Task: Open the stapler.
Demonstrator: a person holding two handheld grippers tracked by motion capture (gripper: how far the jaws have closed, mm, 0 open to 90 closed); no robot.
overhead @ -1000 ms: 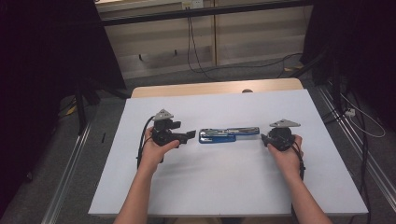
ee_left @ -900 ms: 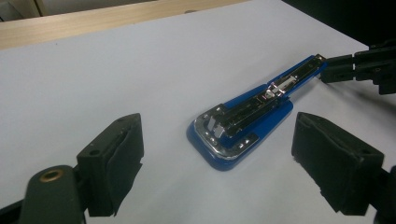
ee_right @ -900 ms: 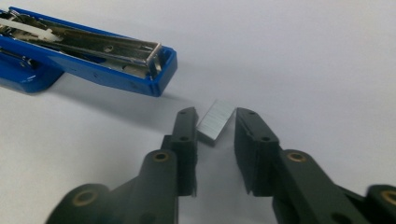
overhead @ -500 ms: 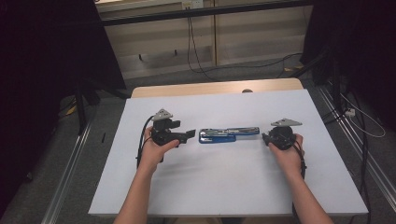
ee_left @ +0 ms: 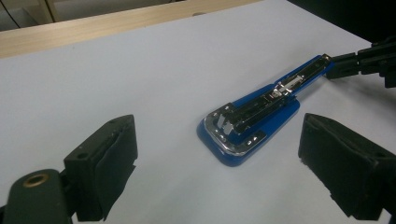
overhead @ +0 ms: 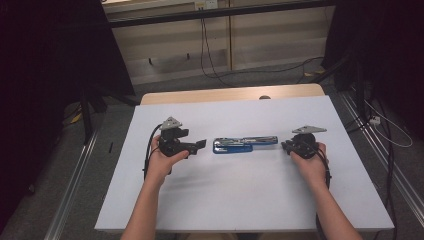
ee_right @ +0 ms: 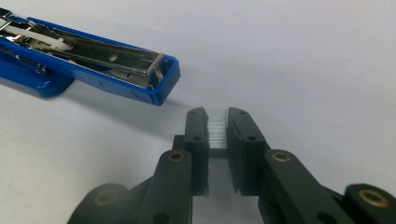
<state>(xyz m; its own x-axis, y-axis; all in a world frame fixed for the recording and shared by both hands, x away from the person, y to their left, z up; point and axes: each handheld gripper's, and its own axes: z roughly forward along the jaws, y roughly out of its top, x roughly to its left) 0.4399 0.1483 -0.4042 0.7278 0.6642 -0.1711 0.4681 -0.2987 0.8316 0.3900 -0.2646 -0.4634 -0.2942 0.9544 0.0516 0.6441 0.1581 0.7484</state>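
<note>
- Blue stapler (overhead: 244,144) lying flipped open flat on the white table (overhead: 240,200), mid-table, metal staple channel facing up and bare along its length.
- Wide blue base end nearest the left gripper (overhead: 201,144), narrow channel tip pointing toward the right gripper (overhead: 285,145).
- Strip of staples (ee_right: 216,128) pinched upright in the right gripper (ee_right: 216,122), silvery bars showing between the pads.
- Right jaws just been closing, now clamped on that strip — grip looks settled, strip sitting square and not tilted.
- Strip hanging just beside the channel's open tip (ee_right: 156,70), near but apart, not yet over the slot.
- Left gripper (ee_left: 215,154) jaws just been opening a touch, now spread wide with the stapler's base (ee_left: 233,135) lying ahead between the two pads, neither pad touching it.
- Compared with a second ago: both hands parked where they were, stapler unmoved; only the jaws changed.
- Reading of it: staples secured, so loading looks ready to start — likely next, swing the strip over and lay it into the channel, left gripper free to steady the base.
- Risk worth watching: thin strip could snap or twist if squeezed harder or dragged against the channel lip.
</note>
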